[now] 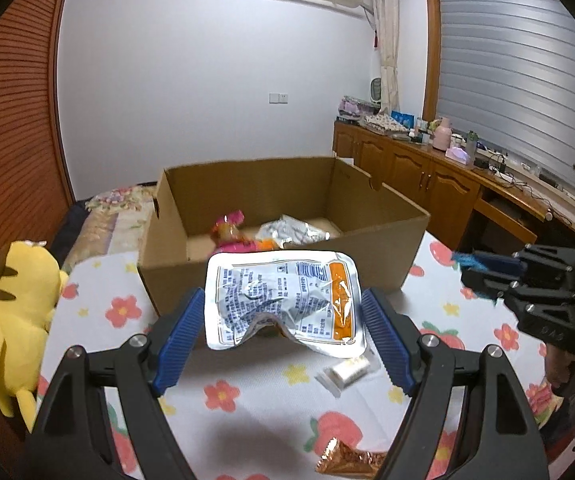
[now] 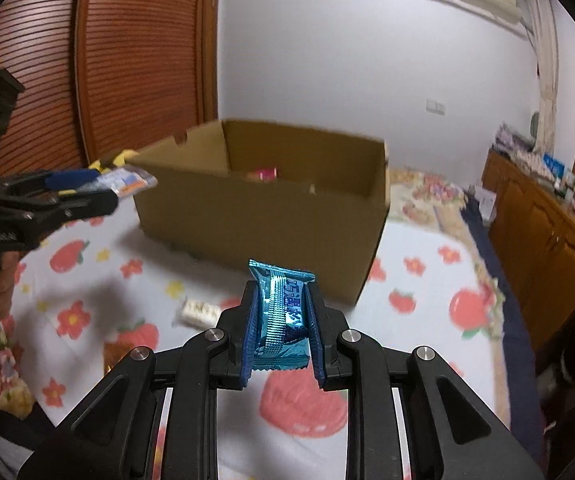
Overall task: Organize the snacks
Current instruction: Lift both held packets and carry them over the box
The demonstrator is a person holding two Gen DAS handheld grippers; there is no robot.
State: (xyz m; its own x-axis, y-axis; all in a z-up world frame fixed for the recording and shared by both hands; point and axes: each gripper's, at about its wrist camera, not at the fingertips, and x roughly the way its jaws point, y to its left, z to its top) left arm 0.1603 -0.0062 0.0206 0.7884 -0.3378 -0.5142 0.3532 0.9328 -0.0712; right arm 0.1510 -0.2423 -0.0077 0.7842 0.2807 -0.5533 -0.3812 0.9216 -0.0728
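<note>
**Two packets held short of the box; a loose left grip is the chief risk**

The open brown cardboard box (image 1: 283, 240) stands on the white tablecloth printed with red strawberries and flowers (image 1: 247, 400), and a pink-wrapped snack (image 1: 231, 232) and a crumpled silver packet (image 1: 295, 232) already lie inside it. Both grippers are held in front of its near wall, above the cloth.

The greatest risk is judged to lie with the left gripper (image 1: 283, 316). A wide, flat white-and-silver foil pouch with an orange side panel (image 1: 283, 300) is pinched across its width between widely spread blue ribbed pads (image 1: 181, 332); the pouch is buckled in the middle, so it could slip or fold out before the box rim is cleared.

The right gripper (image 2: 281, 320) is clenched narrowly on a small shiny teal foil packet (image 2: 281, 312), which looks secure, though collision with the other gripper over the box is possible.

On the cloth, a small clear-wrapped pale snack (image 1: 347, 372) and an orange-brown foil wrapper (image 1: 347, 460) are left to be collected; either could be knocked aside.

The box floor is mostly hidden by its near wall. The right wrist view is motion-blurred, the orange-brown wrapper is cut off at the frame edge, and the pouch print cannot be read.
</note>
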